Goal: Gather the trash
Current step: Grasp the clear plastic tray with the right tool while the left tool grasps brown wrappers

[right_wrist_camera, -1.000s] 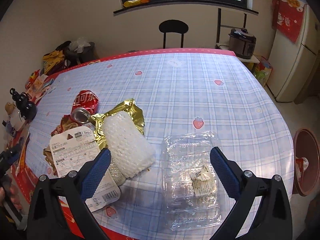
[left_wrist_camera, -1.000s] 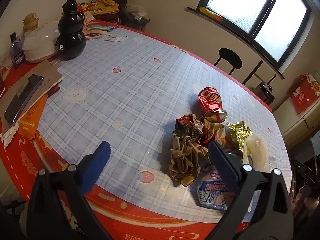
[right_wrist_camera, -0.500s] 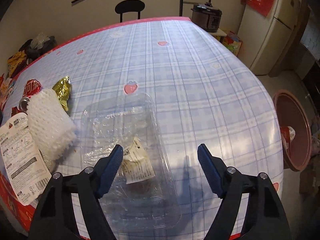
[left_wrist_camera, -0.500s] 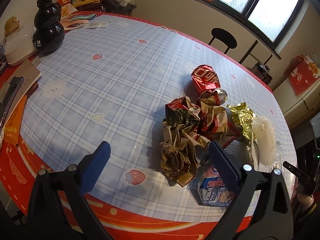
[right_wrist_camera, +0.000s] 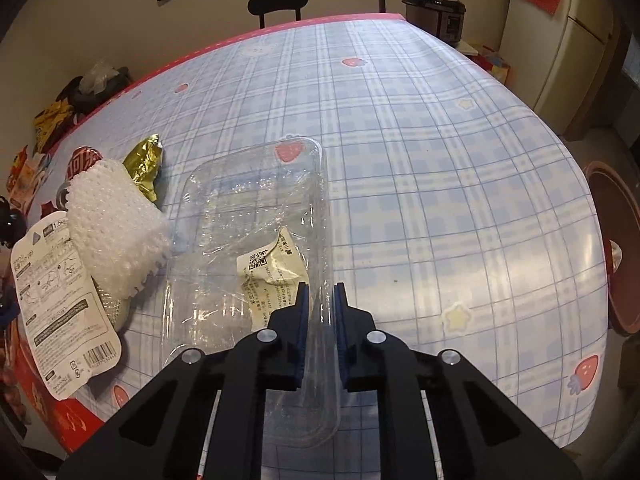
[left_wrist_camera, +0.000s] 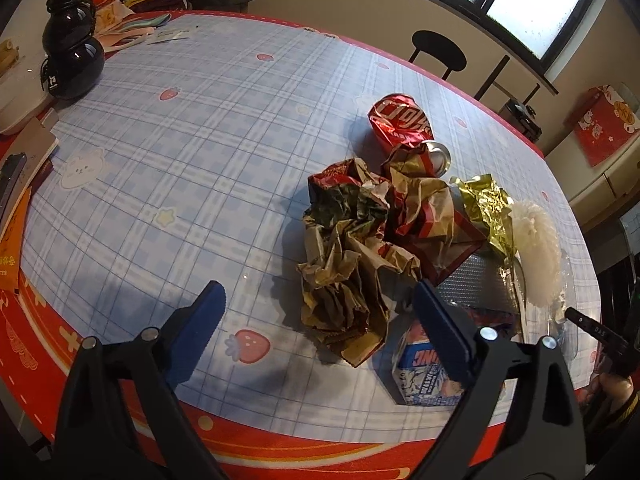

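Here, right gripper just closing, pinching the thin right wall of a clear plastic tray: light, flimsy, slippery; left gripper gaping wide, empty, over crumpled wrappers ahead.

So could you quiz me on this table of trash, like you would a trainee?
1. True or false: the right gripper is shut on the clear tray.
2. What lies between the left gripper's open fingers? A) red can B) crumpled paper bag C) black bottle
3. Fill in: the white foam net lies beside the ___ foil wrapper.

Key: 1 true, pinching its side wall; 2 B, the crumpled paper bag; 3 gold.
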`<state>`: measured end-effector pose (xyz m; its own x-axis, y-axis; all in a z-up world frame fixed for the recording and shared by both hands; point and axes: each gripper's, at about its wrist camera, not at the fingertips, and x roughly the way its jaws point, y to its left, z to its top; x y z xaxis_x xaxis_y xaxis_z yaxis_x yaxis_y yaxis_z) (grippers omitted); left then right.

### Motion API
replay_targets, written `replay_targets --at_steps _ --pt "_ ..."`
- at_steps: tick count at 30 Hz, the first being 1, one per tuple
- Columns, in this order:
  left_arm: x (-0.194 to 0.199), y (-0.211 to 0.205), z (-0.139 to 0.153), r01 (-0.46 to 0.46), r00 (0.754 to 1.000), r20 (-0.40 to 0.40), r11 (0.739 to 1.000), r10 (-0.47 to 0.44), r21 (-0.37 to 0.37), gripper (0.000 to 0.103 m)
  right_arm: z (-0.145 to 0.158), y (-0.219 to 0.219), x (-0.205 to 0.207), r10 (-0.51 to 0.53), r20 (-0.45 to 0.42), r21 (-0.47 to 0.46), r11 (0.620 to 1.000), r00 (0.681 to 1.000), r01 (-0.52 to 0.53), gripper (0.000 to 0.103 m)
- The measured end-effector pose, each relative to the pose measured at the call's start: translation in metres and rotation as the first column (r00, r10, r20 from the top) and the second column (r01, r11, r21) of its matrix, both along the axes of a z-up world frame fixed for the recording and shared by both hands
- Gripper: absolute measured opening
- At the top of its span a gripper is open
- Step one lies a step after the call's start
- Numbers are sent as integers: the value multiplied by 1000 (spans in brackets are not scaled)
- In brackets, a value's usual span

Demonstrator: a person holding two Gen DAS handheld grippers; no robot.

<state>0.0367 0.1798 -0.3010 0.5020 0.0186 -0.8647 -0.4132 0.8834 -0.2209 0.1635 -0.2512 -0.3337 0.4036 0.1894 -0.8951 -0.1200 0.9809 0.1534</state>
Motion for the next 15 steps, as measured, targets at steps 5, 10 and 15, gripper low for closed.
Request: replay_targets --at_steps 5,10,15 --pt "10 -4 -15 23 999 -24 1000 -23 -3 88 9 7 0 9 19 20 1000 1000 -10 9" --pt "20 -2 -28 30 998 -60 1000 -30 9 88 11 6 -1 11 28 30 999 1000 -12 8" --pt "22 -2 -37 33 997 -68 999 -33 -1 82 18 1 -3 8 36 40 999 999 -10 8"
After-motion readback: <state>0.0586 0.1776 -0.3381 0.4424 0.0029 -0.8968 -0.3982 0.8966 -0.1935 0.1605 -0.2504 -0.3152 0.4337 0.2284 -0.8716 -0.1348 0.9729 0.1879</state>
